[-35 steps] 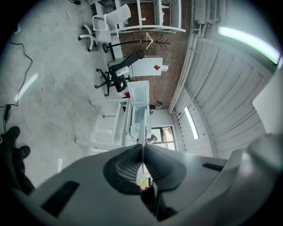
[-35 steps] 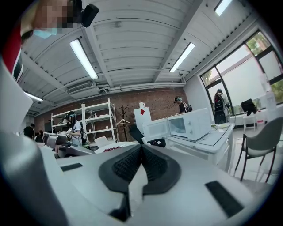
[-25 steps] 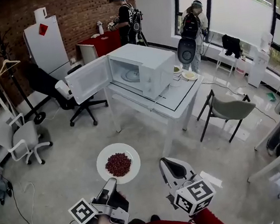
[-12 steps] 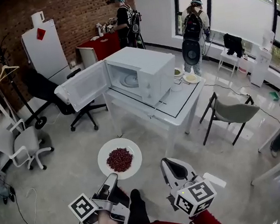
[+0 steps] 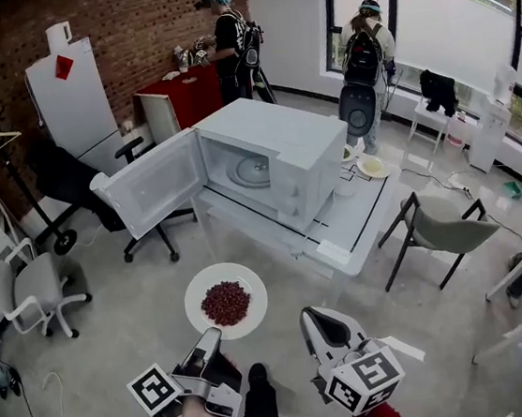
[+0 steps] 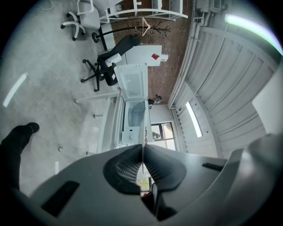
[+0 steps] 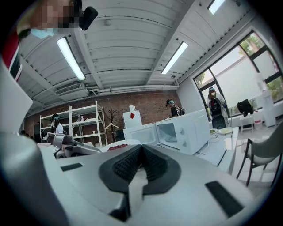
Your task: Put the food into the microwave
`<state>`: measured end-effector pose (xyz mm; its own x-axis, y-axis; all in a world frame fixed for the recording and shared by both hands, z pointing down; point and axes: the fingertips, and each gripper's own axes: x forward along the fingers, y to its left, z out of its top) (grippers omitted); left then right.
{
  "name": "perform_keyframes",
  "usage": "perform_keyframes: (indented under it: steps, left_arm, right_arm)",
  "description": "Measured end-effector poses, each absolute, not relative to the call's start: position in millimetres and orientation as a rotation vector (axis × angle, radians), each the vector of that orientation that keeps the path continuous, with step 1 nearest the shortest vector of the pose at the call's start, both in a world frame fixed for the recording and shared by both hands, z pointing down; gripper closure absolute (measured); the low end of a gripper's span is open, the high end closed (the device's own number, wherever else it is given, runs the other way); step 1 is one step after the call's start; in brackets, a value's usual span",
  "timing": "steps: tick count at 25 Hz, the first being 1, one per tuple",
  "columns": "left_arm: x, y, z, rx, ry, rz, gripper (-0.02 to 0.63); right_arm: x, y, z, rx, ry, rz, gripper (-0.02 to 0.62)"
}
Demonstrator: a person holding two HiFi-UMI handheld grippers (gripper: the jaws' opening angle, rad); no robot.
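A white plate (image 5: 199, 293) with a heap of dark red food (image 5: 225, 302) hangs over the floor in front of me. My left gripper (image 5: 210, 335) is shut on its near rim. In the left gripper view the plate (image 6: 143, 132) shows edge-on between the shut jaws of the gripper (image 6: 142, 152). The white microwave (image 5: 278, 158) stands on a white table (image 5: 357, 224), with its door (image 5: 149, 183) swung open to the left and its glass turntable (image 5: 252, 171) bare. My right gripper (image 5: 314, 319) is shut and empty to the right of the plate, and its view shows shut jaws (image 7: 141, 154) pointing at the microwave (image 7: 181, 130).
A black office chair (image 5: 73, 174) stands left of the open door. A white chair (image 5: 10, 281) is further left and a grey chair (image 5: 443, 228) is right of the table. Dishes (image 5: 369, 166) sit on the table's far end. Two people (image 5: 226, 37) stand at the back.
Both grippers and the plate have moved forward across the floor toward the table. The microwave and its open door now look larger and closer. Both grips are unchanged.
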<state>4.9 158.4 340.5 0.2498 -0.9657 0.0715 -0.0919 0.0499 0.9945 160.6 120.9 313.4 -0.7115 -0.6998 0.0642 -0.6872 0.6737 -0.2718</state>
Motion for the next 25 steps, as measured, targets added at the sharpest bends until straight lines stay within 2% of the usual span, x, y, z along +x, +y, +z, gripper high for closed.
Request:
perform_keyframes:
  steps: [9, 17, 25]
  left_arm:
    - [-56, 20, 335, 1.345, -1.061, -0.851, 0.584]
    - [-79, -84, 346, 1.378, -1.029, -0.790, 0.584]
    - [-88, -140, 366, 1.329, -1.005, -0.848, 0.584]
  right_arm:
    - [90, 1, 305, -1.249, 2.847, -0.463, 0.581]
    - [52, -91, 315, -1.352, 2.845, -0.506, 0.581]
    - [34, -128, 345, -1.369, 2.934, -0.581, 0.581]
